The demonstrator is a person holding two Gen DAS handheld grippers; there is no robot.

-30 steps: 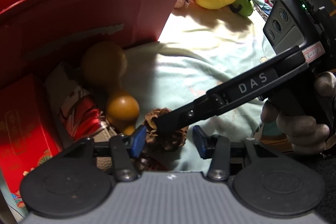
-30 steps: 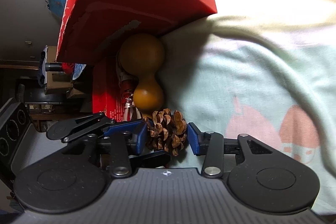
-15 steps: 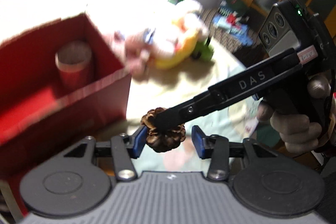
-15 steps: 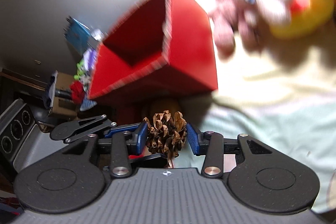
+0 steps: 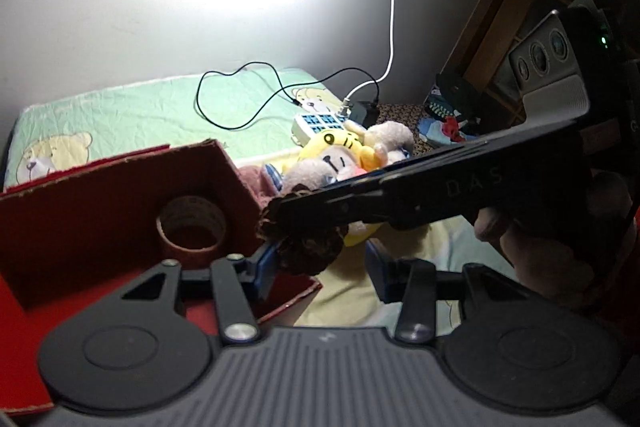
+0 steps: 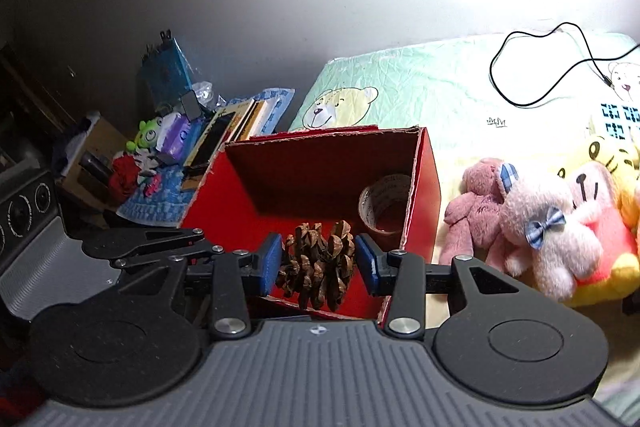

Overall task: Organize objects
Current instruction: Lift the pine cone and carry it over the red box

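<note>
The right gripper (image 6: 316,265) clamps a pine cone (image 6: 318,263) between its blue pads, holding it in the air at the near rim of an open red cardboard box (image 6: 428,187). The cone's long axis runs roughly upright, scales flared, woody and rough, its lower end hanging beneath the pads. The box cavity lies straight ahead of and below the cone; the coming move looks like a short carry forward and a release inside. A roll of tape (image 6: 384,205) stands on edge in the box's far right corner, so the freer floor is toward the box's left. The left gripper (image 5: 320,263) sits just beside the box's near corner, its jaws spread apart and gripping nothing, the cone (image 5: 308,239) crossing between them; the right hand is the one placed to deliver. Soft plush toys (image 6: 548,227) lie on the bedsheet right of the box. The box's torn edges show plain corrugated board.
</note>
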